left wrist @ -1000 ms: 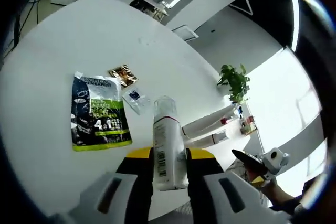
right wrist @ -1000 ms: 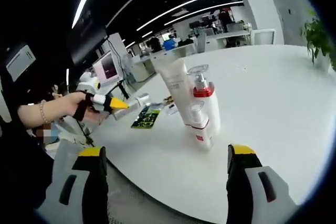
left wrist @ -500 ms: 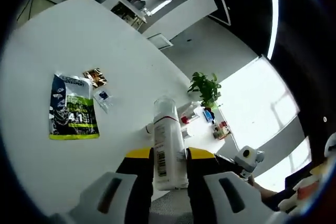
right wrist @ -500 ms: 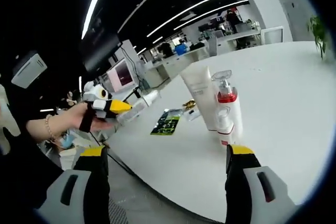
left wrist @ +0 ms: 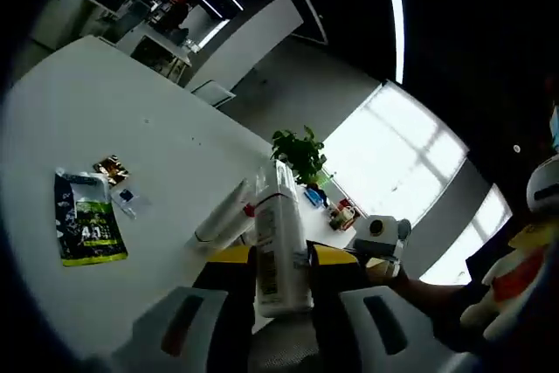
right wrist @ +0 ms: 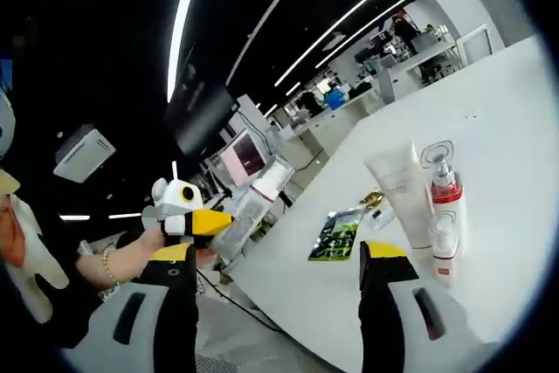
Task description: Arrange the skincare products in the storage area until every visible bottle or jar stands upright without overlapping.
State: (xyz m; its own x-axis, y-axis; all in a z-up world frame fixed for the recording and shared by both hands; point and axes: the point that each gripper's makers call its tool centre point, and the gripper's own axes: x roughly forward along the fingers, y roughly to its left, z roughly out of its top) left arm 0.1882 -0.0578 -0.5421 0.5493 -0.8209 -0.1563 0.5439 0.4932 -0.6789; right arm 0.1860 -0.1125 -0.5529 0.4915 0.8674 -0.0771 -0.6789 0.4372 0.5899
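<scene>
Up off the white table (left wrist: 105, 102): left gripper (left wrist: 281, 268) clamped on a white bottle (left wrist: 278, 242), jaws pinching its lower body, cap end pointing away; base cut off behind the jaw pads, label print too blurred to read. Seen again in right gripper view, same bottle (right wrist: 253, 207) tilted, held out over the table edge (right wrist: 288, 286) in the left gripper (right wrist: 196, 224), a hand (right wrist: 148, 246) with a bead bracelet behind it.

Right gripper (right wrist: 275, 303): jaws spread wide, nothing between them, hanging near the table edge.

On the table in right gripper view: white tube (right wrist: 397, 194) upright, red-collared pump bottle (right wrist: 444, 216) just beside it, a smaller bottle (right wrist: 444, 246) in front, partly overlapping; contact not clear. Dark green sachet (right wrist: 336, 235) lying flat, small packets (right wrist: 376, 203) near it, half hidden.

Left gripper view: sachet (left wrist: 87, 229) flat at left, two small packets (left wrist: 118, 183) beside it, tube (left wrist: 223, 214) partly hidden behind the held bottle. Potted plant (left wrist: 301, 153) beyond, leaves only. Small items near it too small to identify.
</scene>
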